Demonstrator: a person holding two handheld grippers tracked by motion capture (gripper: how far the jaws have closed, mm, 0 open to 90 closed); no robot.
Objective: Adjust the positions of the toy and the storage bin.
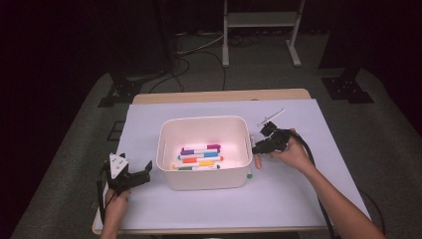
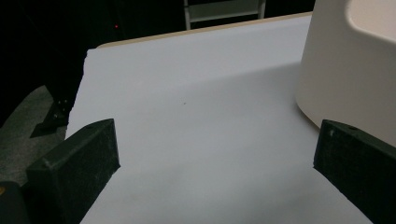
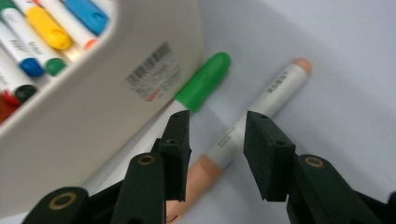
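Observation:
A white bin (image 1: 204,119) stands mid-table with several coloured markers (image 1: 199,157) lying in it. Against its right wall lie a green-capped marker (image 3: 203,81) and a peach-capped marker (image 3: 275,91) on the white mat. My right gripper (image 3: 217,123) is low over the peach marker, with its jaws open on either side of the barrel and gaps showing at both pads. In the high view the right gripper (image 1: 259,144) sits at the bin's right side. My left gripper (image 1: 142,174) rests left of the bin, its jaws wide open over bare mat (image 2: 201,107).
The bin wall (image 2: 345,70) is close on the right of the left gripper (image 2: 215,154). A thin white stick (image 1: 271,117) lies on the mat behind the right gripper. The mat (image 1: 298,189) covers a wooden table; dark floor, cables and a stand lie beyond.

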